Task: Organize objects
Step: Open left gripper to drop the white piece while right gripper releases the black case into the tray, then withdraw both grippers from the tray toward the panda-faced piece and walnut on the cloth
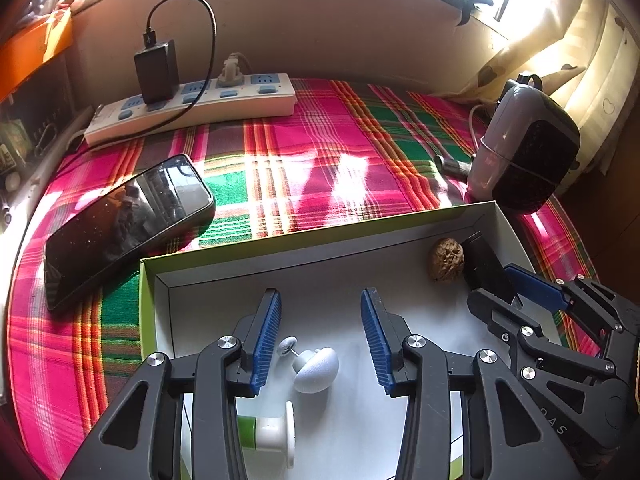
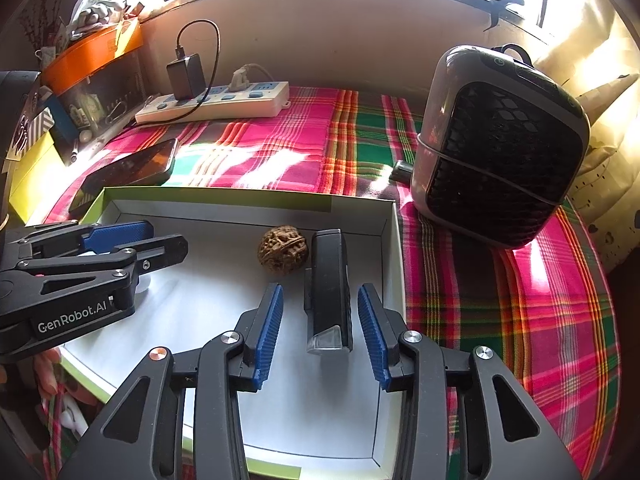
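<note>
A shallow white box [image 1: 320, 233] with green outer walls lies on the plaid cloth. Inside it, a white mushroom-shaped knob [image 1: 316, 368] rests between the pads of my left gripper [image 1: 320, 294], which is open and clear of it. A green and white spool [image 1: 268, 434] lies closer to the camera. A walnut [image 1: 447, 259] sits near the box's far right corner. Beside the walnut [image 2: 283, 250], a long black clip-like object [image 2: 330, 292] lies between the pads of my right gripper [image 2: 320, 290], with a gap on each side. The left gripper [image 2: 164, 238] shows at the left.
A black phone [image 1: 128, 224] lies left of the box. At the back stands a white power strip [image 1: 192, 104] with a black charger plugged in. A grey and black fan heater [image 2: 500, 148] stands right of the box. Clutter and an orange box [image 2: 92, 56] line the left edge.
</note>
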A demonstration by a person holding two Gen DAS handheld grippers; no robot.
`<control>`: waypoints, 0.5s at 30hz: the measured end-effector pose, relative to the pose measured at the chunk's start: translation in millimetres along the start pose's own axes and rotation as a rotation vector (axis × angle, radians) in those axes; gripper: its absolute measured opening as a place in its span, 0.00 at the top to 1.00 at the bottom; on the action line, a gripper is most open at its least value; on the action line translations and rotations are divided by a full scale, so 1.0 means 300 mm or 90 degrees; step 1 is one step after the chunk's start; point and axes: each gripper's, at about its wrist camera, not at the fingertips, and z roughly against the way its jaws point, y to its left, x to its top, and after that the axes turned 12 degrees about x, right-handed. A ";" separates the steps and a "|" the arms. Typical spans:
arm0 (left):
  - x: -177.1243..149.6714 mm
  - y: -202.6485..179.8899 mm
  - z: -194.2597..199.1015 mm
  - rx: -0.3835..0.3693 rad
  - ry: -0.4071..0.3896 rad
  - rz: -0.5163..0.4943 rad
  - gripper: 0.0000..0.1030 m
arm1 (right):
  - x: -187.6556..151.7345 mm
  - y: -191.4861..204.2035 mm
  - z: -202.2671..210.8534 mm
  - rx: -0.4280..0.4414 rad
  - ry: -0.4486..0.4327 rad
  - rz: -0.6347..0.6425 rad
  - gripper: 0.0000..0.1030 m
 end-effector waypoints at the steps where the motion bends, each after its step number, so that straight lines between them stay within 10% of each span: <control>1: 0.000 0.001 0.005 -0.001 -0.002 0.000 0.61 | -0.001 0.000 0.004 0.000 -0.002 0.000 0.61; 15: -0.042 0.023 0.095 0.000 -0.022 0.012 0.61 | -0.033 0.002 0.074 -0.003 -0.024 -0.011 0.53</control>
